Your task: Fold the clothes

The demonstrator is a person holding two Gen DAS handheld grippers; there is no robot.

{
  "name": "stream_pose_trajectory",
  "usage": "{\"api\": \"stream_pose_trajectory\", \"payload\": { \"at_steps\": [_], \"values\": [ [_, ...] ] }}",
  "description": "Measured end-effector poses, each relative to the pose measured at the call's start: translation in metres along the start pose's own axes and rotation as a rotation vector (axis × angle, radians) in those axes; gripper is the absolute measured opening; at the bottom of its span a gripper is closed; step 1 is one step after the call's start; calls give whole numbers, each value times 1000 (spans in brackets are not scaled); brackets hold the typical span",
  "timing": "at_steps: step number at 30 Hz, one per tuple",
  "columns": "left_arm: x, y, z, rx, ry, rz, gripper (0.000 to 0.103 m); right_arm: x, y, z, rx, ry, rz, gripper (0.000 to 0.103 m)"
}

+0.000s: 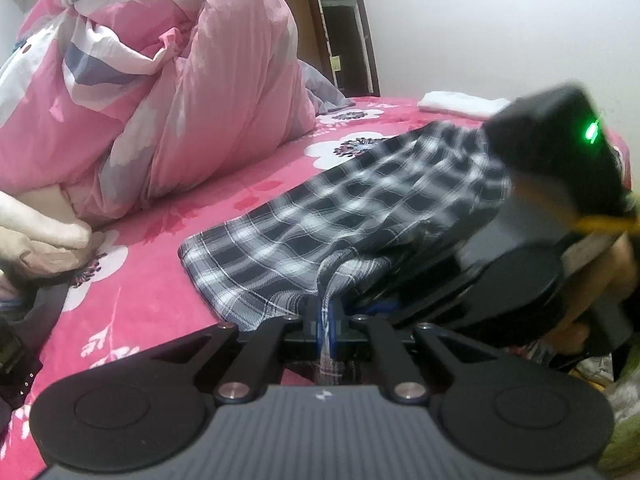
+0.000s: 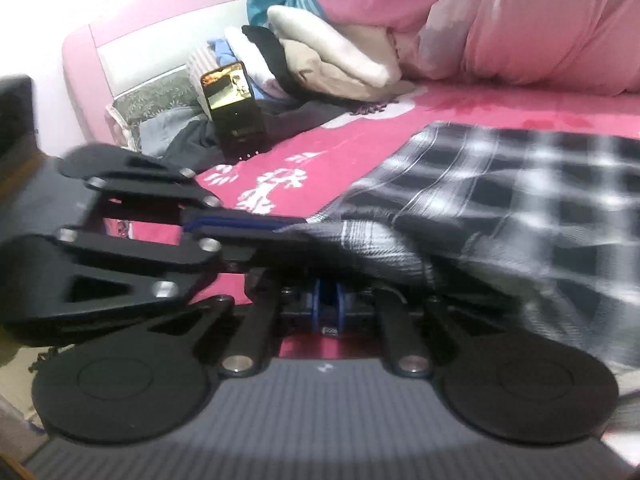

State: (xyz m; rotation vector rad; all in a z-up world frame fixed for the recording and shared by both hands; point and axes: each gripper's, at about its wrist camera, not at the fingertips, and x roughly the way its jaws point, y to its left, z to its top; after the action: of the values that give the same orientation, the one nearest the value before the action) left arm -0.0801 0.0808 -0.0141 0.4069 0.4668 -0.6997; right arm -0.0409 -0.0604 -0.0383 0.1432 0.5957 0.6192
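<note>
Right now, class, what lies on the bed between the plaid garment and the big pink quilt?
Only bare floral sheet. The left wrist view shows it best: nothing sits on that strip between the plaid garment and the quilt.

Black-white plaid garment [image 1: 352, 208] spread on pink floral bedsheet, near edge bunched, partly lifted, wrinkled.
</note>
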Motion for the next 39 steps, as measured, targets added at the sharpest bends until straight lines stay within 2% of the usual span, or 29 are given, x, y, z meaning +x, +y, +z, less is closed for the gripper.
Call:
{"api": "stream_pose_trajectory", "payload": {
  "at_steps": [2, 7, 9, 14, 17, 20, 22, 26, 28, 30, 31, 32, 34, 36, 39],
  "values": [
    [3, 2, -3, -4, 15, 3, 4, 4, 1, -5, 9, -29, 3, 7],
    [12, -1, -12, 6, 56, -11, 4, -37, -3, -18, 3, -82, -49, 8],
    [17, -3, -14, 13, 77, -15, 5, -54, -6, -21, -6, -95, -87, 8],
    [18, -7, -16, 33, 83, 6, 5, -51, -6, -27, -154, -37, -227, 5],
    [18, -9, -17, 45, 85, 14, 5, -48, -7, -25, -169, -119, -301, 5],
    [19, -10, -17, 56, 89, 16, 5, -41, -6, -28, -218, -148, -373, 5],
    [20, -10, -18, 59, 92, 16, 5, -46, -7, -32, -226, -143, -379, 6],
    [20, -8, -18, 58, 91, 11, 5, -85, -5, -41, -239, -168, -312, 9],
    [19, -7, -18, 56, 91, 9, 5, -97, -4, -42, -279, -159, -308, 10],
    [20, -7, -18, 57, 93, 7, 5, -106, -5, -42, -316, -148, -300, 18],
    [20, -7, -18, 58, 93, 9, 5, -110, -7, -41, -332, -143, -294, 30],
    [21, -7, -18, 60, 94, 10, 5, -111, -8, -40, -362, -142, -297, 37],
    [21, -8, -18, 62, 95, 13, 5, -110, -13, -36, -428, -120, -299, 44],
    [21, -9, -18, 65, 96, 16, 5, -104, -19, -30, -471, -85, -291, 44],
    [22, -10, -19, 68, 95, 18, 5, -91, -33, -19, -464, -9, -234, 44]
  ]
}}
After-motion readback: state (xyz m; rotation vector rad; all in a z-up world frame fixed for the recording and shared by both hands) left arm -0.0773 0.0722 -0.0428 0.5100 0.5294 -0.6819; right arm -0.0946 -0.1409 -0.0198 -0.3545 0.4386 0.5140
